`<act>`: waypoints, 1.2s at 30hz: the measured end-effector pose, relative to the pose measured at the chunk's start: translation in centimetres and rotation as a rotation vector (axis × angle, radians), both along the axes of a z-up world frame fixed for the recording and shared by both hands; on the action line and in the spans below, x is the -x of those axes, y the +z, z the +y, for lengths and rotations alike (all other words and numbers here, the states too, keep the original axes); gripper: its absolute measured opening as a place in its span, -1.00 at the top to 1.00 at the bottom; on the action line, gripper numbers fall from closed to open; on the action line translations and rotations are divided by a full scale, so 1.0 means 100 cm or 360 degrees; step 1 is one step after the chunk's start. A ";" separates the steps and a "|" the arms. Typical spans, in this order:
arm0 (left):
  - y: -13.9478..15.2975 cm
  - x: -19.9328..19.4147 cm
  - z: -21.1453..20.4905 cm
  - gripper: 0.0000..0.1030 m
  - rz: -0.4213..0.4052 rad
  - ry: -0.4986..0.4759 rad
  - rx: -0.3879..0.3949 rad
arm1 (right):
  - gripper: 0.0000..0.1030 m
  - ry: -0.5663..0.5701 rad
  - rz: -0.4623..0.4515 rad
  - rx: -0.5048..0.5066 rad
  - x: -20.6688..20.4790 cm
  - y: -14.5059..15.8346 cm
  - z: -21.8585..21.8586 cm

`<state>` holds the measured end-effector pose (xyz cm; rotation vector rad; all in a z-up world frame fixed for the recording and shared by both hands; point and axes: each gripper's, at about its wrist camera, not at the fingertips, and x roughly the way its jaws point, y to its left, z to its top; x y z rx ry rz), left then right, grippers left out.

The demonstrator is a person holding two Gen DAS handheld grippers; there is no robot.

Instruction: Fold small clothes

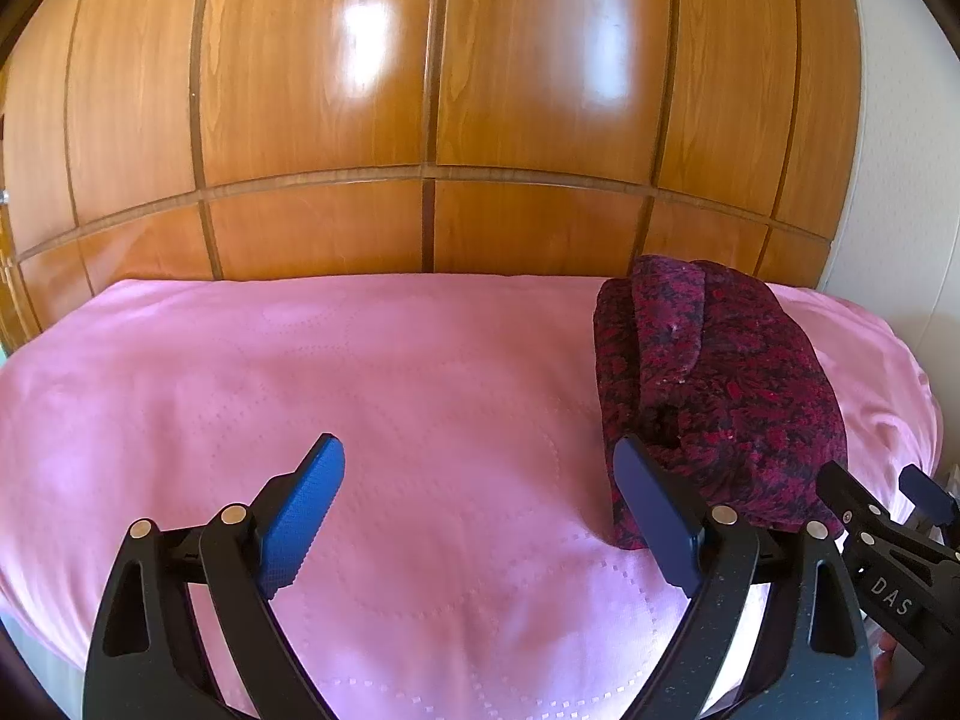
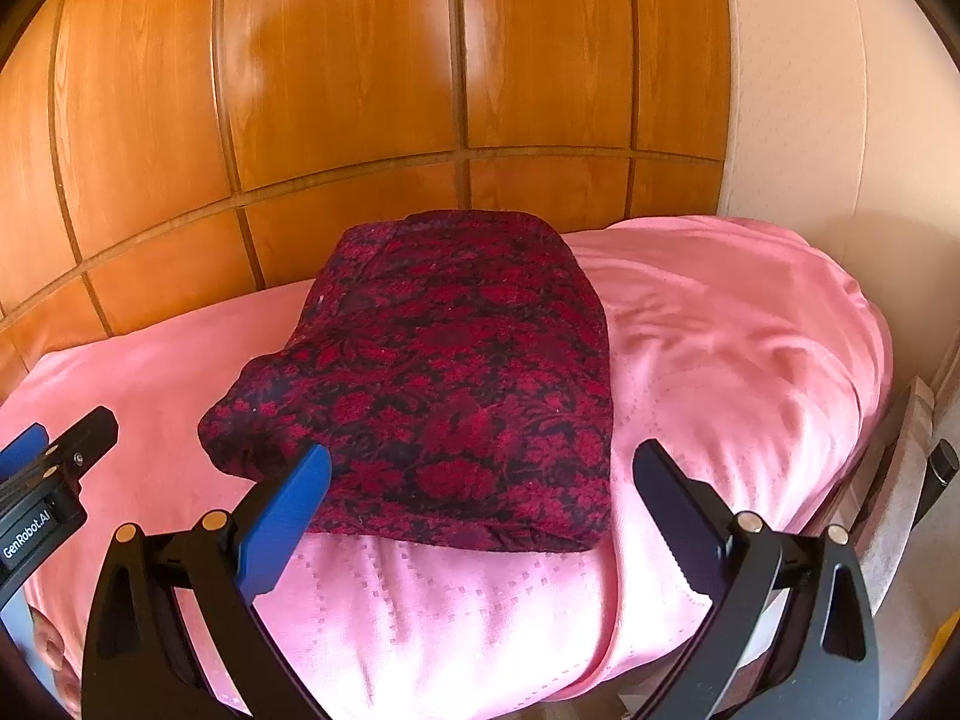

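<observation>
While the left gripper (image 1: 477, 507) hovers spread wide and empty over bare pink bedspread (image 1: 300, 372), the folded red-and-black floral garment (image 2: 456, 372) lies just to its right, near the wooden headboard (image 2: 336, 90). Its loose left flap could spring open if nudged. The right gripper (image 2: 480, 495), also wide and empty, could snag the near hem.

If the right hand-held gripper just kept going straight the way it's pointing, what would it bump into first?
Most likely the folded dark red floral garment. The right hand-held gripper is open and aimed at the garment's near edge, lying on the pink bedspread. Depth is hard to judge; if angled lower, it could touch the bedspread first.
</observation>
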<state>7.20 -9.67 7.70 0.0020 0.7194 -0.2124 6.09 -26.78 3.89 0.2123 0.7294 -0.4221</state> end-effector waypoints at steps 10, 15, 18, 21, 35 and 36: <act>0.001 0.002 -0.001 -0.81 -0.0011 -0.0003 -0.0003 | -0.95 0.0012 -0.0003 -0.0006 0.000 0.001 0.005; 0.001 0.004 -0.002 -0.81 -0.0021 0.0003 -0.0010 | -0.95 0.0025 -0.0021 -0.0003 -0.002 0.003 0.005; 0.002 0.005 -0.001 -0.81 -0.0030 0.0001 -0.0007 | -0.95 0.0030 -0.0027 0.0005 -0.001 0.004 0.007; 0.004 0.007 0.000 -0.81 -0.0040 0.0003 -0.0006 | -0.95 0.0034 -0.0032 0.0010 -0.001 0.004 0.007; 0.007 0.008 0.008 -0.81 -0.0057 0.0021 0.0013 | -0.95 0.0046 -0.0017 0.0004 -0.003 0.001 0.005; 0.007 0.008 0.008 -0.81 -0.0059 0.0014 0.0017 | -0.95 0.0050 -0.0015 0.0004 -0.004 0.000 0.005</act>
